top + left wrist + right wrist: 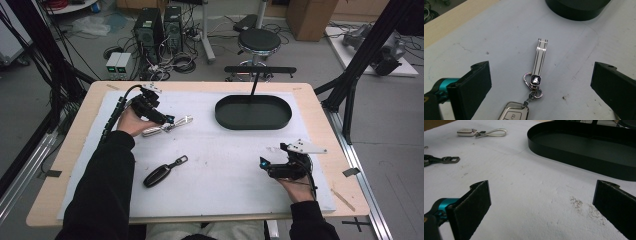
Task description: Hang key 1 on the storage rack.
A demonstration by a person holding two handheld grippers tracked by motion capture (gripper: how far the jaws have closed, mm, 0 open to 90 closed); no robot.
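On the wooden table [70, 150] a white mat [225, 170] carries a black oval tray [253, 112] at the far right. The left gripper [170, 120] hovers just over the silver car key fob [152, 131], jaws spread wide either side of its metal strap [539, 58]. The right gripper [263, 164] rests near the mat's right edge, jaws likewise spread. A black key fob [159, 175] lies nearer the person.

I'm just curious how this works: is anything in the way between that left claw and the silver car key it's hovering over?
Nothing visible. The left gripper is open, its jaws either side of the silver key fob and metal strap, with only bare white mat around them. The black tray sits farther off.
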